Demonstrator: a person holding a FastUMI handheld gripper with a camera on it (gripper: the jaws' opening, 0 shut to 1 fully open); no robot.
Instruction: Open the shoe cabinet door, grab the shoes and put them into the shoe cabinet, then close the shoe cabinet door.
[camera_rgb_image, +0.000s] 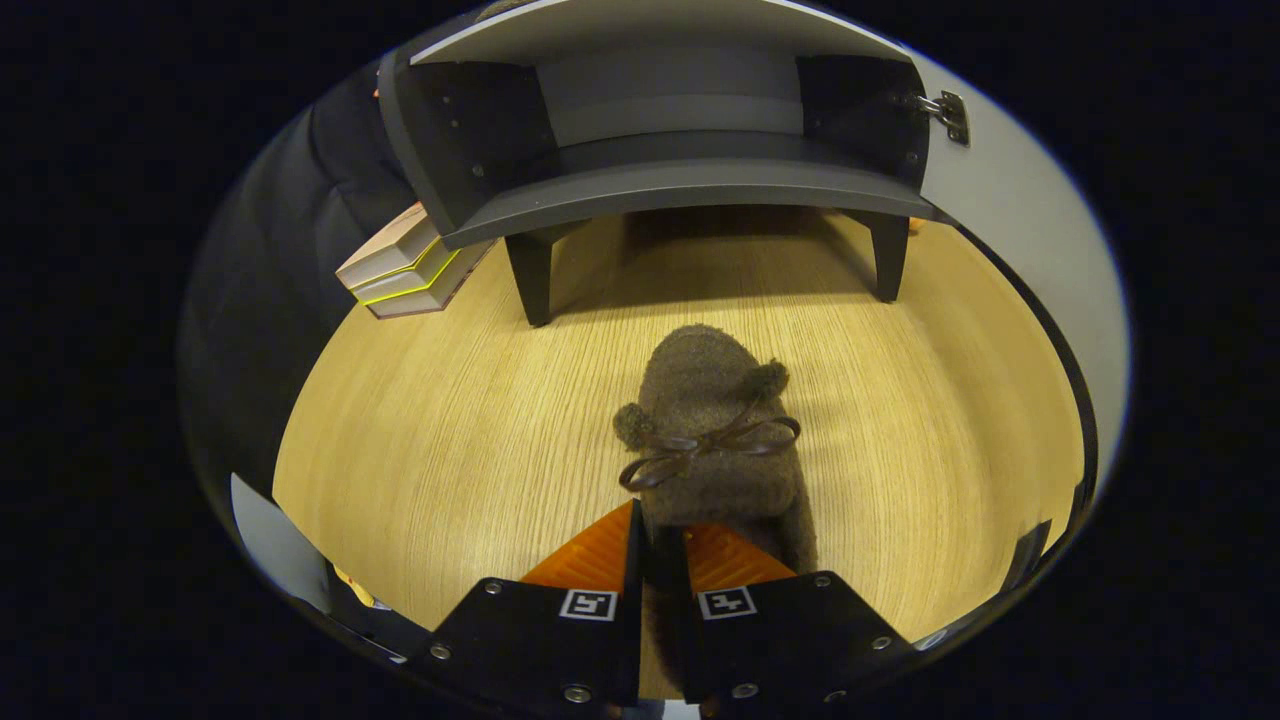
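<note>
A brown fuzzy shoe (712, 430) with a brown bow and two pompoms sticks out ahead of my gripper (660, 545), toe pointing away. Both orange fingers (595, 555) are closed close together on its heel edge, and the shoe seems held above the wooden table. Beyond it stands the dark grey shoe cabinet (660, 190) on short legs, its inside visible and bare. The cabinet's white door (1010, 210) is swung open to the right, hung on a metal hinge (945, 112).
The wooden tabletop (450, 420) spreads between me and the cabinet. A stack of books (410, 265) lies just left of the cabinet's left leg. The dark booth wall curves behind on the left.
</note>
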